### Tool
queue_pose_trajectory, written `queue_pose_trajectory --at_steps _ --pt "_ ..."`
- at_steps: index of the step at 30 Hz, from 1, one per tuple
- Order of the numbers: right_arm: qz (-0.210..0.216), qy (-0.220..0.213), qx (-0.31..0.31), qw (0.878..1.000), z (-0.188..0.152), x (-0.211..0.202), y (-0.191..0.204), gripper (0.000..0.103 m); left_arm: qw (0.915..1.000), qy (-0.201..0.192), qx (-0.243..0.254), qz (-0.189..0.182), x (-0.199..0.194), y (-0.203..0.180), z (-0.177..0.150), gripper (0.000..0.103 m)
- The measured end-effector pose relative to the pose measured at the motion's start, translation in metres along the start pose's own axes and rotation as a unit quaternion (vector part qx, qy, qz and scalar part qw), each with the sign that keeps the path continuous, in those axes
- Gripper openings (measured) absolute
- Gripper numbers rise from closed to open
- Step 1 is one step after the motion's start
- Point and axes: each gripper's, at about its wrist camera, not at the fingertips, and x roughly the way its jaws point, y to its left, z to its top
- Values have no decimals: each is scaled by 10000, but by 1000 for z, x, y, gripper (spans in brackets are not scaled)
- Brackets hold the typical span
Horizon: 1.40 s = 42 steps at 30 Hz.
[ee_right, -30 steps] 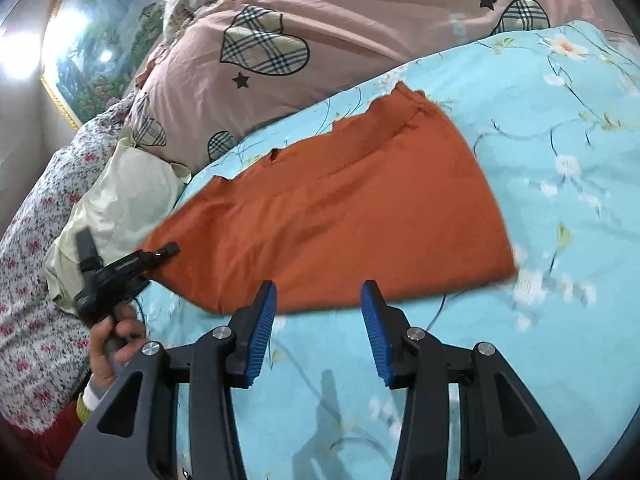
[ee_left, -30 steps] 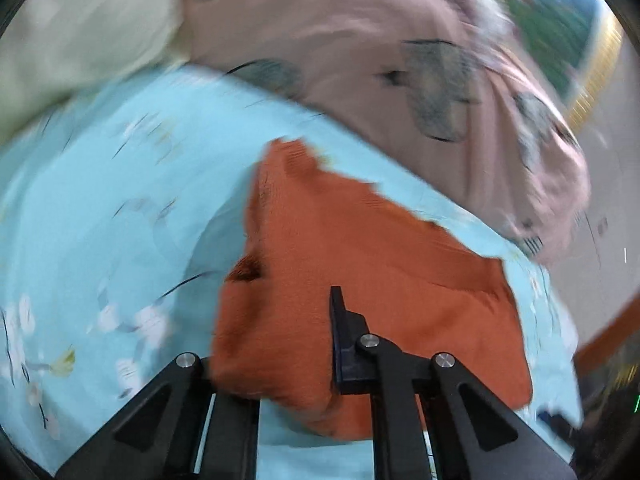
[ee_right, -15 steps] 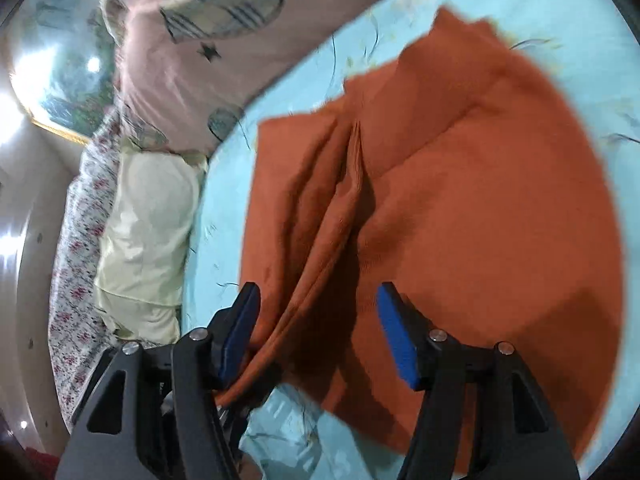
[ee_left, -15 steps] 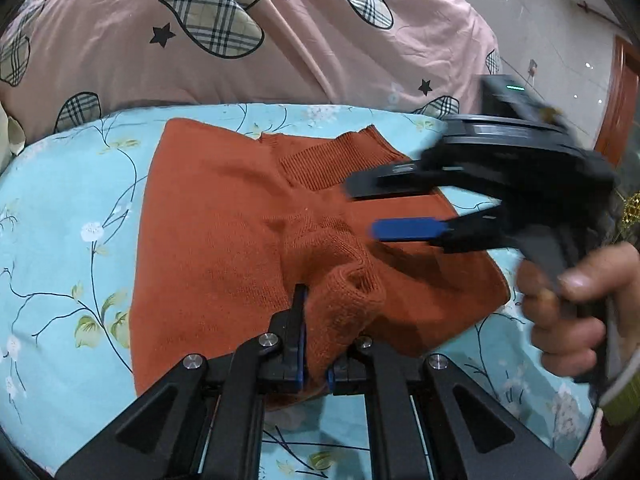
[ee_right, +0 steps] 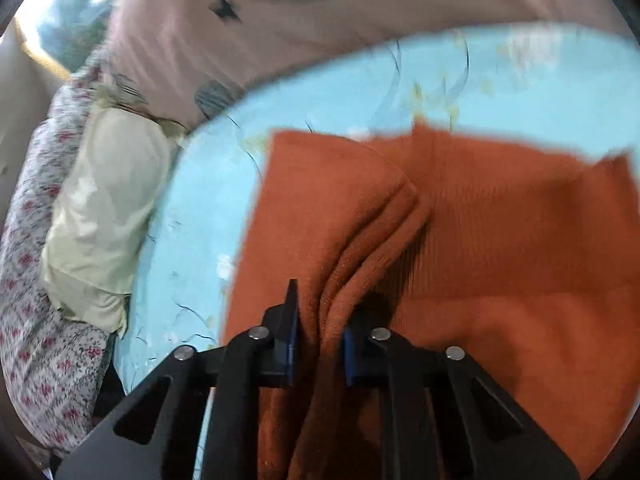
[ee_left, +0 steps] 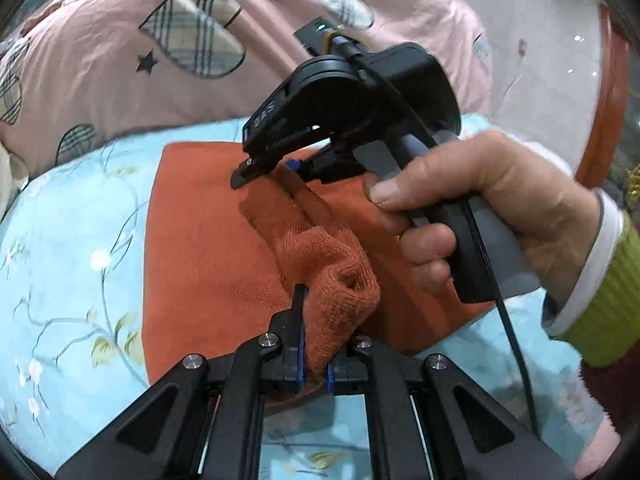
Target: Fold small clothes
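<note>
An orange knit (ee_left: 208, 248) lies on the blue floral bed sheet (ee_left: 72, 264), a ridge of it pulled up along the middle. The left gripper (ee_left: 314, 344) has its jaws clamped on the near end of that ridge. The right gripper (ee_right: 318, 332), held by a hand (ee_left: 492, 208), has just closed its jaws on the ridge's far end. A pink quilt (ee_left: 120, 60) lies behind.
</note>
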Motion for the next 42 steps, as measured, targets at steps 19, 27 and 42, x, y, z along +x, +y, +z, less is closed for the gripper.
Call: queue_pose_trajectory --at_steps 19,27,42 --pt "-783 -319 278 9960 -29 -62 -112 16 9883 640 7 -1387 79 -88 23 7" --pt "-682 -462 561 9950 -38 -73 -119 29 9835 824 -72 -1607 79 -79 23 32" --pt "-338 -425 945 9940 -91 -91 -125 77 9786 856 -1577 -1008 56 104 11 81"
